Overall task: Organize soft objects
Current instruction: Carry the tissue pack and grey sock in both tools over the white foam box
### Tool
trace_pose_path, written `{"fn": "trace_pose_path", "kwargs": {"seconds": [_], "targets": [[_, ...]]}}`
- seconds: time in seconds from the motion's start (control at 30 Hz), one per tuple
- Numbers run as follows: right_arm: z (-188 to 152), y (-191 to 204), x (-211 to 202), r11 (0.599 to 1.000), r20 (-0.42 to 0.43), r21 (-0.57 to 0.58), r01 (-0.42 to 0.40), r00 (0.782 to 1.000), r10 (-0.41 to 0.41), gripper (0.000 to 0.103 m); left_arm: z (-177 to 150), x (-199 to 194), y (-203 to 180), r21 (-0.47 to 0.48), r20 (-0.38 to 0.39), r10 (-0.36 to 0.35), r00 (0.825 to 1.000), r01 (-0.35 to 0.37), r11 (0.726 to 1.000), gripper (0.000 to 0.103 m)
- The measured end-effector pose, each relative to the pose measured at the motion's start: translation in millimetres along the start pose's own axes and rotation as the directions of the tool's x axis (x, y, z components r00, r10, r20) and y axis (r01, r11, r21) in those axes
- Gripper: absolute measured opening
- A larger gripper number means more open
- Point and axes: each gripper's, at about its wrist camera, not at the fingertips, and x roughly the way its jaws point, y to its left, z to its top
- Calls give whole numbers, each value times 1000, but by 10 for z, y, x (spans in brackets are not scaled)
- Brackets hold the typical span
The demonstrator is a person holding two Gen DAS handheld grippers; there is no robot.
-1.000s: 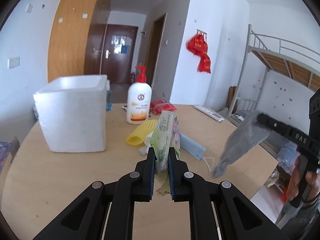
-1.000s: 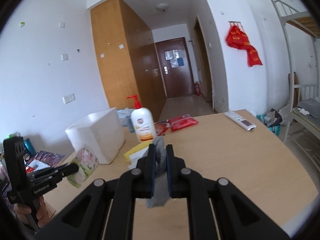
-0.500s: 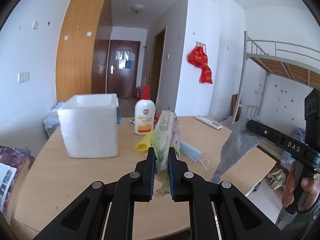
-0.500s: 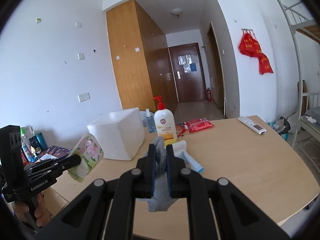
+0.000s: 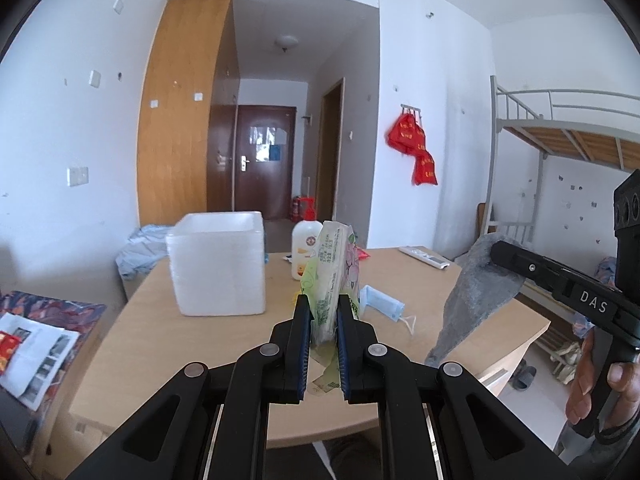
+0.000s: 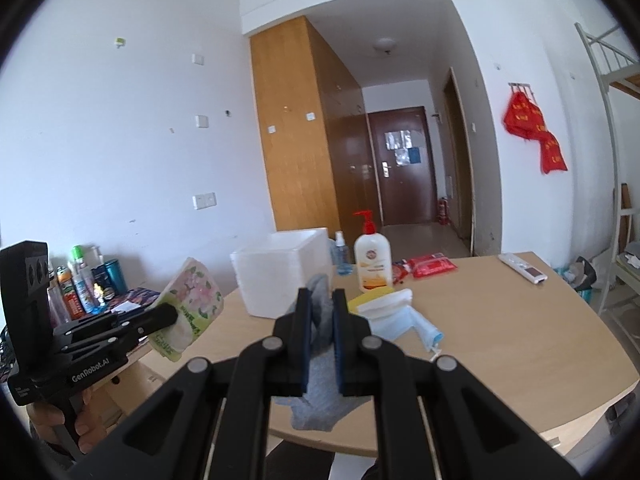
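Note:
My left gripper point(image 5: 323, 308) is shut on a green flowered tissue pack point(image 5: 334, 268) and holds it up in the air at the table's near edge. The pack also shows in the right wrist view point(image 6: 188, 308). My right gripper point(image 6: 320, 304) is shut on a grey sock point(image 6: 320, 396) that hangs down from the jaws; the sock shows in the left wrist view point(image 5: 476, 296) off the table's right side. A white foam box point(image 5: 218, 264) stands open on the wooden table point(image 5: 168, 344). A blue face mask point(image 5: 382, 306) lies on the table.
A lotion pump bottle point(image 6: 372, 258), a yellow cloth and white pad point(image 6: 384, 302), red packets point(image 6: 434, 268) and a remote point(image 6: 522, 268) lie on the table. Bottles point(image 6: 84, 280) stand on a low shelf at left. A metal bunk bed point(image 5: 560, 136) stands at right.
Both grippers have pulled back and up from the table with their objects still held. The table and box now look farther away.

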Motion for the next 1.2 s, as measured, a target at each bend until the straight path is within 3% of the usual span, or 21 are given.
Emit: {"fn": "trace_pose_path", "kwargs": {"seconds": [0.6, 0.93, 1.2], "targets": [[-17, 401, 144, 993, -14, -44, -106, 994, 105, 12, -91, -326, 254, -26, 22, 115, 993, -114, 993, 13], [-16, 554, 315, 986, -36, -47, -160, 987, 158, 12, -122, -424, 434, -50, 10, 202, 979, -201, 978, 13], [2, 633, 451, 982, -48, -49, -184, 982, 182, 12, -117, -360, 502, -53, -4, 210, 978, -210, 976, 13]]}}
